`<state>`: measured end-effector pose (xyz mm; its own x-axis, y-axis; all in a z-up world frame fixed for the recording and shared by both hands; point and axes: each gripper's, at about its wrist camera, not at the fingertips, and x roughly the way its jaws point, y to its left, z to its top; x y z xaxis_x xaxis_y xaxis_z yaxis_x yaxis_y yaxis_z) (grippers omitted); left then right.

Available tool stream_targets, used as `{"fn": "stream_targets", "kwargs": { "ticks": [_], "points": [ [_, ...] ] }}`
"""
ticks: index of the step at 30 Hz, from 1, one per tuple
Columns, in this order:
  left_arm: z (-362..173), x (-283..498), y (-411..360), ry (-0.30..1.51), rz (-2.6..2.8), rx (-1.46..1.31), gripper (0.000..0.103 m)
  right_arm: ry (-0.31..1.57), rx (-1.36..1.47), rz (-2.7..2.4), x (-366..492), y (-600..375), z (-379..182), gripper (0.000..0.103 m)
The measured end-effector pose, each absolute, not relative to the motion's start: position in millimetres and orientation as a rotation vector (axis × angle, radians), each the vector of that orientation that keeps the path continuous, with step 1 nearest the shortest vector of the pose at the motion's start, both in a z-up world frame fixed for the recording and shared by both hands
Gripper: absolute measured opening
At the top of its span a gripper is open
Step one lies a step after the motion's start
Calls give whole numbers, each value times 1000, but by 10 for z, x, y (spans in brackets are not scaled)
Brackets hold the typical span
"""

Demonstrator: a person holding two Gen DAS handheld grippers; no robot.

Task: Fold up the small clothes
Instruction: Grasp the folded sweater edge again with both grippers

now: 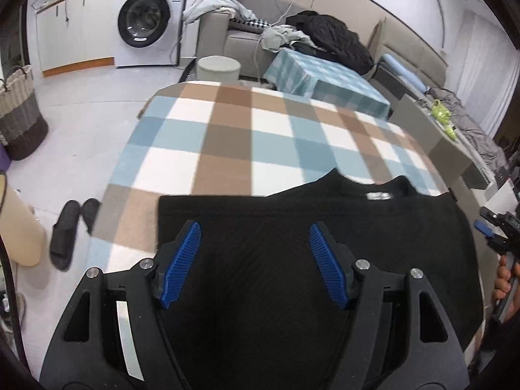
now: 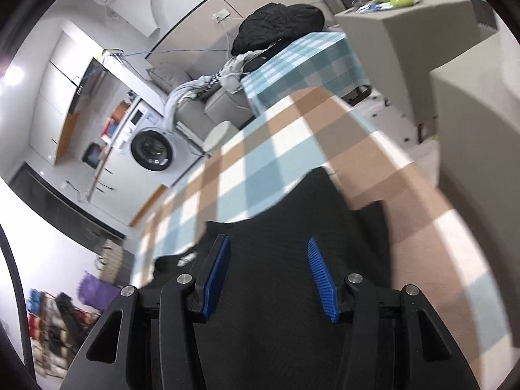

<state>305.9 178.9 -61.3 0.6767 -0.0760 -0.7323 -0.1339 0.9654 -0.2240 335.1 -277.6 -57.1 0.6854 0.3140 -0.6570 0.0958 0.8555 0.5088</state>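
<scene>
I see both the left gripper (image 1: 255, 232) and right gripper (image 2: 268, 248) spread, empty, above the black knit garment (image 1: 292, 260) on the brown-blue-white checked tablecloth (image 1: 227, 136).

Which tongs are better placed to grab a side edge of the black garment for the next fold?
Probably left: the left tongs hang open near the black garment's clear straight side edge; the right tongs sit open mid-fabric.

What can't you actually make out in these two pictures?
- Near part of the black garment: left wrist view, hidden behind the left gripper.
- White label at its collar: right wrist view, text too small and blurred.
- Right gripper: left wrist view, cut off by the right edge.
</scene>
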Motion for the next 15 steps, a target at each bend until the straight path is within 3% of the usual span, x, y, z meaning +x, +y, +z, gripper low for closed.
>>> {"fn": "stream_targets", "kwargs": {
  "ticks": [12, 13, 15],
  "points": [
    [-661, 2961, 1922, 851, 68, -273, 68, 890, 316, 77, 3253, -2878, -797, 52],
    [-667, 2960, 1919, 855, 65, -272, 68, 891, 299, 77, 3257, -2871, -803, 50],
    [-676, 2955, 1917, 861, 67, -269, 68, 899, 246, 71, 3259, -2839, -809, 32]
  ]
}}
